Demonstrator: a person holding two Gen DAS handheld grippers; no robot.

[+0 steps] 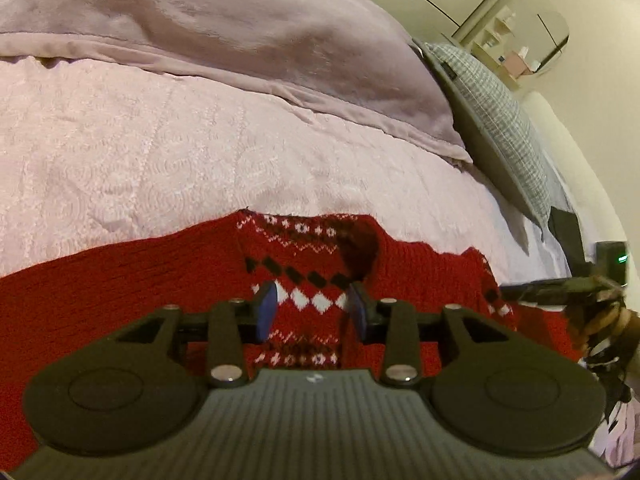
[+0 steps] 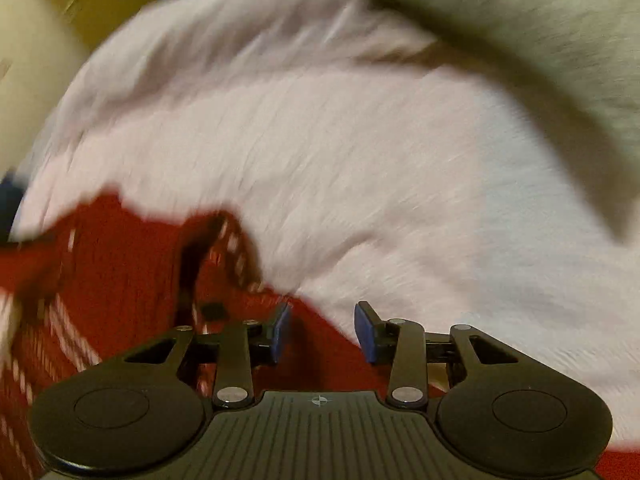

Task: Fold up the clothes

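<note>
My left jaws (image 1: 312,312) stand apart over the red patterned knit sweater (image 1: 120,280); my right jaws (image 2: 322,332) gape empty above its edge.

Setting: home bedroom. Bed (image 1: 200,152) with pink quilted cover, mauve plush blanket (image 1: 224,28), checked pillow (image 1: 500,112). Wall shelves (image 1: 500,36) beyond.

A pink textured bedspread (image 1: 168,152) covers the bed. A mauve plush blanket (image 1: 224,28) lies folded along its far side. A grey checked pillow (image 1: 500,120) sits beside the blanket.
</note>
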